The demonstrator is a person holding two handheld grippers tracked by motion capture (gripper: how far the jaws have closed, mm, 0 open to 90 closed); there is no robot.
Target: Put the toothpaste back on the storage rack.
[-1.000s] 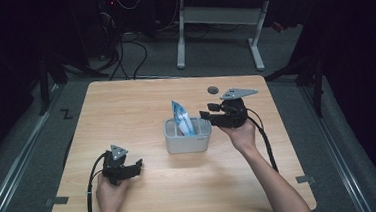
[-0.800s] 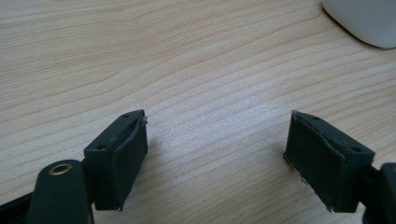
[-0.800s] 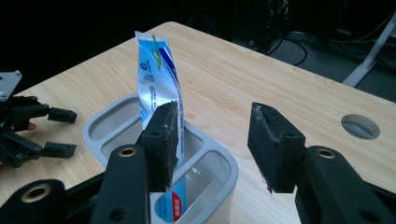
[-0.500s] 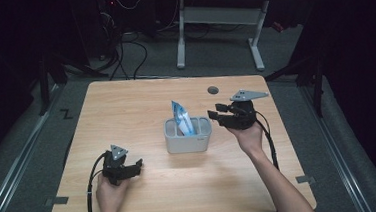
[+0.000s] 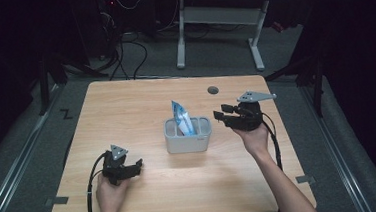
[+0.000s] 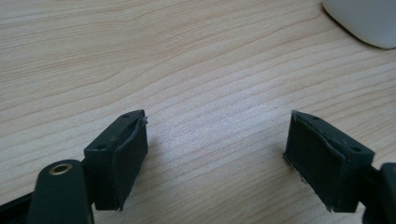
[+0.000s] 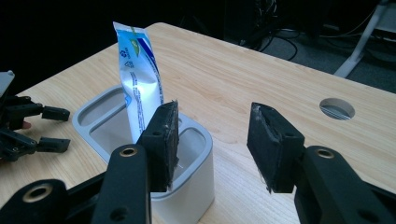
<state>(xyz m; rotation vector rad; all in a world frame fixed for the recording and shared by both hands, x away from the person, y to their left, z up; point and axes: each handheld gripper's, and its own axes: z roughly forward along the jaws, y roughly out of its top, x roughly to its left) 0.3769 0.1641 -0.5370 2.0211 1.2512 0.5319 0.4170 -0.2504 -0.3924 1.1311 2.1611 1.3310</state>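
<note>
Room: dark all round, and a pale wooden table (image 5: pixel 140 97) takes the light in the high view, grey carpet under it on every side.
Near edge: two forearms come in from six o'clock, one gripper in each hand.
Left gripper (image 5: pixel 136 167): sits low at about seven o'clock on the table, held in the person's left hand (image 5: pixel 109 194), cable looping back off the near edge.
Left jaws: wide apart in the left gripper view, nothing between the pads (image 6: pixel 125 154), just bare wood grain underneath.
Left gripper's outlook: a rounded corner of the grey holder (image 6: pixel 364 21) peeks in at one o'clock of its own view, well apart from the jaws.
Centre: the grey holder (image 5: pixel 188 142) stands right in the middle of the table, two compartments side by side.
Packet (image 5: pixel 182 117): blue and white, upright with a slight lean, standing in the holder's left-hand compartment as the high view has it, top poking well above the rim.
Right gripper (image 5: pixel 219 113): at three o'clock of the holder, just beside it, jaws pointing at it, grey plate on top, held in the right hand (image 5: pixel 253 136).
Right jaws: partly parted and empty, having just narrowed a little; the packet (image 7: pixel 137 84) stands clear beyond the pads (image 7: pixel 166 140).
Far side: a round cable hole (image 5: pixel 213 90) at twelve o'clock past the holder.
Beyond: a white desk frame (image 5: pixel 217 21) and floor cables (image 5: pixel 127 55) in the gloom.
</note>
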